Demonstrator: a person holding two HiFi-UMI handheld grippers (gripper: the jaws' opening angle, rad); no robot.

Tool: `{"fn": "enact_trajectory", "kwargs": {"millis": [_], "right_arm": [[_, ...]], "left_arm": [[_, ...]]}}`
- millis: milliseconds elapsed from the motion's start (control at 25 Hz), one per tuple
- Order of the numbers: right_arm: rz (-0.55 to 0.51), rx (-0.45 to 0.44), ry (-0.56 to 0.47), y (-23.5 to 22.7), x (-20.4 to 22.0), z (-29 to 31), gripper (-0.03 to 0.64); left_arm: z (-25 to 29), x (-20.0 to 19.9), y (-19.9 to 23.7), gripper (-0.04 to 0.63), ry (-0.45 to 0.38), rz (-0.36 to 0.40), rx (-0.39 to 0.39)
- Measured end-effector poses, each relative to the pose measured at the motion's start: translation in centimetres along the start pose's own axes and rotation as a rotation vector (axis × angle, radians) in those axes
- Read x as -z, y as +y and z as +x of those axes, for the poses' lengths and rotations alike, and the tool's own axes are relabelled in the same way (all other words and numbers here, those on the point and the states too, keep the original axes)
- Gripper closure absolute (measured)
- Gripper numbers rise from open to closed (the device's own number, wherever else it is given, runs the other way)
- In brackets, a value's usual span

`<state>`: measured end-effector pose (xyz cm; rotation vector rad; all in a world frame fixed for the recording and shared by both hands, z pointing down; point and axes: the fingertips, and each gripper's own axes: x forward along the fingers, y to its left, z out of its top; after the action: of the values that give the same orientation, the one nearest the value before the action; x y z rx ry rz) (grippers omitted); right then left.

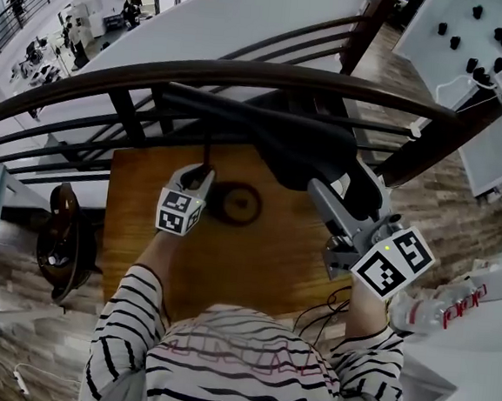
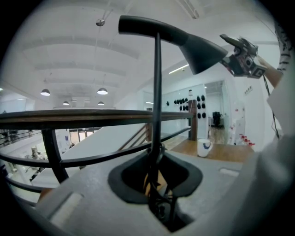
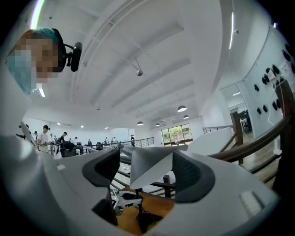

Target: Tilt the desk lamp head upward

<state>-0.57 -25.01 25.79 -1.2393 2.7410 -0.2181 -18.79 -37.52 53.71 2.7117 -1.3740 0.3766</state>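
A dark desk lamp stands on the wooden table, with its round base seen from above. My left gripper is shut on the thin upright pole, which runs between its jaws. The cone-shaped lamp head hangs over the table's far right part. My right gripper is at that head. In the right gripper view the cone sits between the wide jaws, with a slim gap on its left side. The left gripper view shows the head high up and the right gripper at its rim.
A dark wooden railing curves along the table's far edge, close behind the lamp. Black cables lie on the near right of the table. A white mug stands on another table. A dark chair is at the left.
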Motion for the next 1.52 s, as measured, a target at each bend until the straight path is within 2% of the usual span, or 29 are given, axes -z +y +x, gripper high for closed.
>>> {"fn": "enact_trajectory", "kwargs": {"millis": [920,1200,1520], "right_arm": [[-0.174,-0.043,-0.001,2.9,-5.8,3.1,0.259],[-0.195,-0.054,0.001,3.7,-6.4,3.7,0.259],[-0.185,-0.009,-0.014,2.2,-5.9,3.3,0.259]], "left_arm": [[-0.4,0.1,0.8,0.526,-0.007,0.013,-0.028],[-0.7,0.1,1.1,0.526,-0.004,0.001,-0.036],[-0.2,0.4,0.8,0.525,0.005,0.0,-0.041]]}}
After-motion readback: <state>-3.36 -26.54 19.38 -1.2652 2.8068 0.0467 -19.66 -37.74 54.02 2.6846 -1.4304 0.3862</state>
